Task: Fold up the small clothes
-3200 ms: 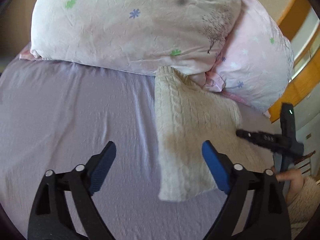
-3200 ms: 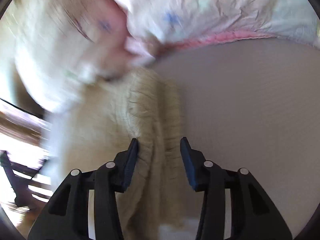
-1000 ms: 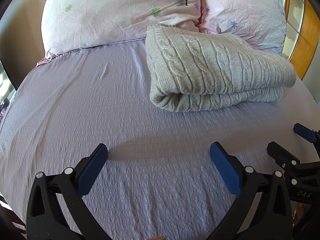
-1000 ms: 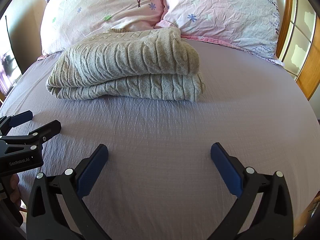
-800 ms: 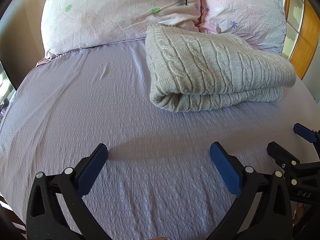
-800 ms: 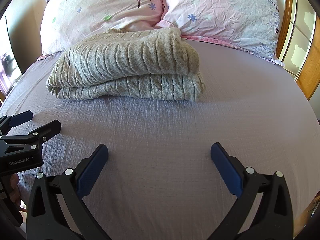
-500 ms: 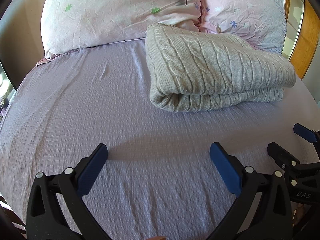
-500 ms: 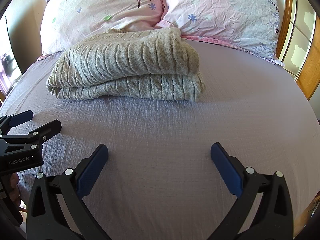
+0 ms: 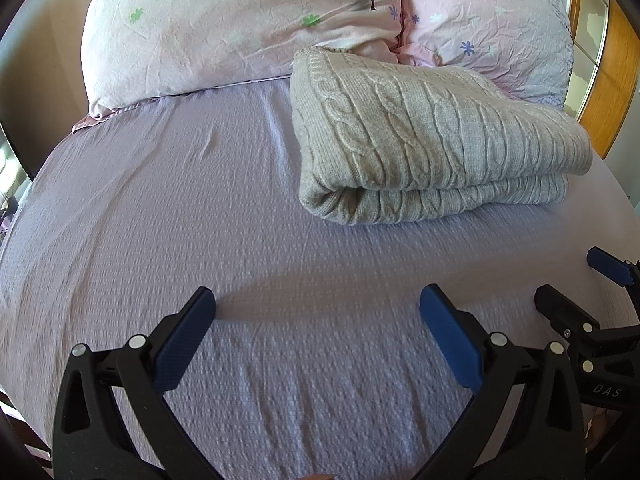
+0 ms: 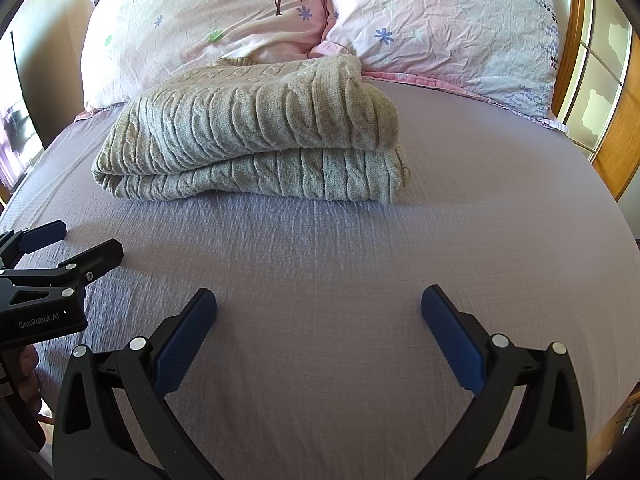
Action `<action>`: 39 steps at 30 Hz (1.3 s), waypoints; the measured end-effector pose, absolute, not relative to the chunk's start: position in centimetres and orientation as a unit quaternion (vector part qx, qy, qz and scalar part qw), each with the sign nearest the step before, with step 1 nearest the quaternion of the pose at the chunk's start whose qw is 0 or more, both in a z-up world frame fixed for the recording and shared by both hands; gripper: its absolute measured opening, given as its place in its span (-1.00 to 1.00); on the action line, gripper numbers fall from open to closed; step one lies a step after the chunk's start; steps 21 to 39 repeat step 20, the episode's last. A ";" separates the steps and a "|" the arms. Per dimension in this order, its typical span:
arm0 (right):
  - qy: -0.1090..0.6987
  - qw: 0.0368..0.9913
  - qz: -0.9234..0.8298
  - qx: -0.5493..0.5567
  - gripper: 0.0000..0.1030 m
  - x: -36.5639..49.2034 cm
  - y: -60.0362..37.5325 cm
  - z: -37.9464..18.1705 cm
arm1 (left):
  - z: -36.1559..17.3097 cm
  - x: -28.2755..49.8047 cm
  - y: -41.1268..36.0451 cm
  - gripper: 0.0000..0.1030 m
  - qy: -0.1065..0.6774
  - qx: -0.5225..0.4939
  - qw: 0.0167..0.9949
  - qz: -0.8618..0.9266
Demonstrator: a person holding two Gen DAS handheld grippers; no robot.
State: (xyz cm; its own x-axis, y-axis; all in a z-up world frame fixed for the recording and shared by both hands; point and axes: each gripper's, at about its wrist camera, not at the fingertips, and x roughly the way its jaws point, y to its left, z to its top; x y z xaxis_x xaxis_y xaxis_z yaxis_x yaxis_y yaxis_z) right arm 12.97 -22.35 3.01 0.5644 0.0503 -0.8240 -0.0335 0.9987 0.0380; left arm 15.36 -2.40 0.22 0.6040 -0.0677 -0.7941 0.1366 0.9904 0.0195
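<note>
- left gripper (image 9: 318, 332): black frame, blue ribbed pads (image 9: 184, 340), silver rivets, white "GenRobot.AI" marking
- right gripper (image 10: 319, 332): same build, "DAS" lettering

This is a bedroom in a home: a bed (image 10: 320, 280) with lilac sheet, two flowered pillows (image 10: 208, 12) at its head, and a wooden window frame (image 10: 616, 128) beside it.

Sunlit lilac bed (image 10: 460, 240), floral pillows (image 10: 440, 20)
</note>
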 end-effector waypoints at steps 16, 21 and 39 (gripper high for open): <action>0.466 0.885 0.023 0.009 0.97 13.0 -22.3 3.0 | 0.1 15.5 -2.4 0.97 0.442 0.038 0.895 -0.057; 0.466 0.885 0.023 0.009 0.97 13.0 -22.3 3.0 | 0.2 15.5 -2.3 0.97 0.441 0.039 0.895 -0.057; 0.466 0.885 0.023 0.009 0.97 13.0 -22.3 3.0 | 0.2 15.5 -2.3 0.97 0.441 0.039 0.895 -0.057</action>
